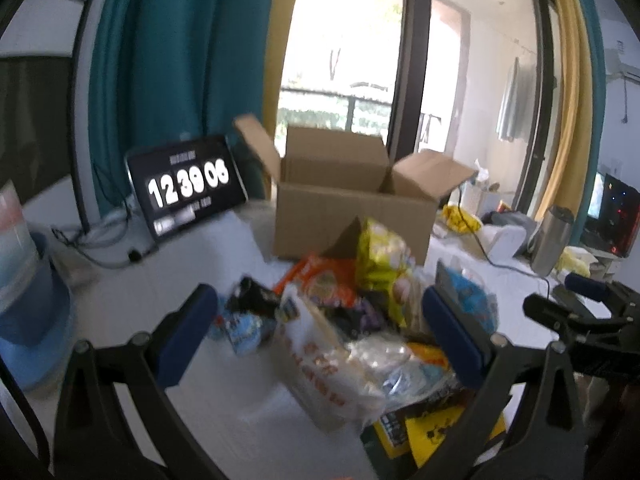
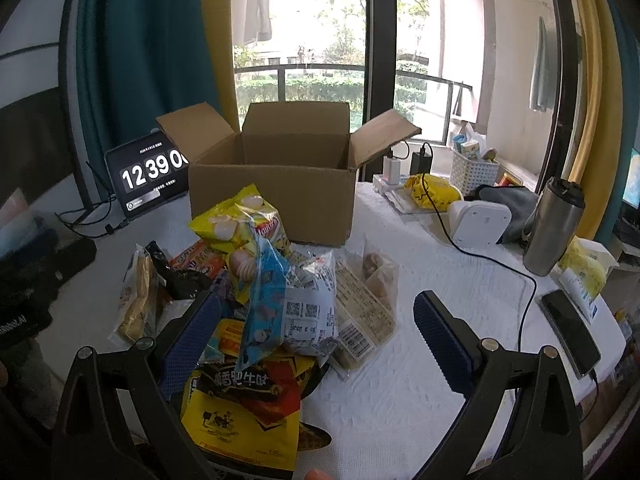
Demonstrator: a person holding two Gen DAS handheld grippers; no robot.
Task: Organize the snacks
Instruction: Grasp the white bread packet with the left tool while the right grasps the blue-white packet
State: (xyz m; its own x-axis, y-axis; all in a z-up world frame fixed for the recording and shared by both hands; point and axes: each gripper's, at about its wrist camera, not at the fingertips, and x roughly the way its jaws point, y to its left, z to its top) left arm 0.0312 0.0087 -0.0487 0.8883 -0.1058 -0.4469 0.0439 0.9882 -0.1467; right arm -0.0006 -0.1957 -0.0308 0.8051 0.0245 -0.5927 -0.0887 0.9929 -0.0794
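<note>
The snack packets (image 2: 256, 288) are being left heaped on the desk (image 2: 432, 360), just before the open cardboard box (image 2: 276, 196). A loose packet is likely being risked: slippery overlapping wrappers could slide. The left claw (image 1: 320, 332) and right claw (image 2: 316, 336) are being held wide apart, gripping nothing.

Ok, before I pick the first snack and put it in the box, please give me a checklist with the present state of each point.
1. Cardboard box flaps open: ok.
2. Box interior empty: cannot tell, the floor is hidden.
3. Left claw open, holding nothing: ok.
4. Right claw open, holding nothing: ok.
5. Snack pile in front of box, within reach: ok.
6. Black cable away from pile: ok.
</note>
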